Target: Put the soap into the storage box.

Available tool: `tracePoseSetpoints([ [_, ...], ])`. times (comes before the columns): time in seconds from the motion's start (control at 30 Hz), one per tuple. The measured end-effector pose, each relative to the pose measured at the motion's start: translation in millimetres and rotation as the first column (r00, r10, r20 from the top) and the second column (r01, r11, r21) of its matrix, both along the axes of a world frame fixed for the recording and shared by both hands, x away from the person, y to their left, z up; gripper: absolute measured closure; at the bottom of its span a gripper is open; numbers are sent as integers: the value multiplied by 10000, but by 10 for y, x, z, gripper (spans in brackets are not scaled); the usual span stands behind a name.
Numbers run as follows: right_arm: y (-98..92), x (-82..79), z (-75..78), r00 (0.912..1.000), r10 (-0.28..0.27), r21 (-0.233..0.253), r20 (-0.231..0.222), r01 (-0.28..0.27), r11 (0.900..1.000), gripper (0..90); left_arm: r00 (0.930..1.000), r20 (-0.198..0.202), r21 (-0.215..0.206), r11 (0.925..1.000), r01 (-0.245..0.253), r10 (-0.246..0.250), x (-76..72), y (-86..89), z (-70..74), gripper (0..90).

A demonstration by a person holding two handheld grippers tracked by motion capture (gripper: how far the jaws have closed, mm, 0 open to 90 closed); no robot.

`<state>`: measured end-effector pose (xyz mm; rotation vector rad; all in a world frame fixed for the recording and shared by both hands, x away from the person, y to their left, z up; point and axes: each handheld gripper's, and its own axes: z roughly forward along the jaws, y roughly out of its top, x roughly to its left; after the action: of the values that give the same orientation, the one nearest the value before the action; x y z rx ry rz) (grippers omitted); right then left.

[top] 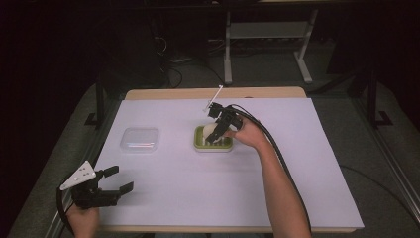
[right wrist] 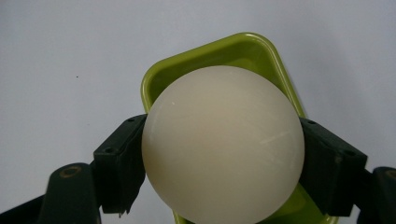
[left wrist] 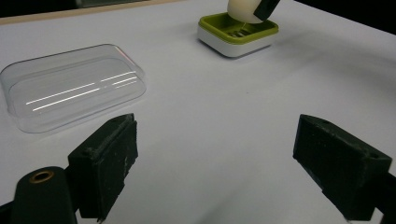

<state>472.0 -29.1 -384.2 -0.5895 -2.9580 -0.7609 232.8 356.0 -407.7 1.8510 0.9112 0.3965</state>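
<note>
In the high view, the right tool (top: 218,130) is seen held over the green-rimmed, white-based rectangular plastic soap dish (top: 213,144) near the middle of the white-covered bench (top: 297,163), with the smooth, cream-white rounded soap bar (top: 210,132) clamped between its jaws. The left tool (top: 119,179) is held near the bench's front left corner, jaws spread, nothing between them. The clear rectangular plastic lid (top: 140,139) lies well apart to the left of the dish.

In the left gripper view, the spread jaws frame bare bench; the lid (left wrist: 72,88) lies ahead on the left and the dish (left wrist: 237,33) farther off, with the soap (left wrist: 242,9) just above its tray.

In the right gripper view, the soap (right wrist: 223,142) is gripped at its widest flanks, directly above the dish (right wrist: 219,49). A slip is judged the main risk (the surface is curved and smooth): uneven jaw pressure could squeeze the soap out sideways, past the dish rim. An off-centre release could leave it perched on the rim or tip the light dish.
</note>
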Motion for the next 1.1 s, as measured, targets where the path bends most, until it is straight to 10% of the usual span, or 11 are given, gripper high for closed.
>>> tracePoseSetpoints([
  [1.1,-11,35,-105,9997,-139,-422,-186,131,9990,230,10000,9,-14,10000,-10,10,-2,7,-2,133],
])
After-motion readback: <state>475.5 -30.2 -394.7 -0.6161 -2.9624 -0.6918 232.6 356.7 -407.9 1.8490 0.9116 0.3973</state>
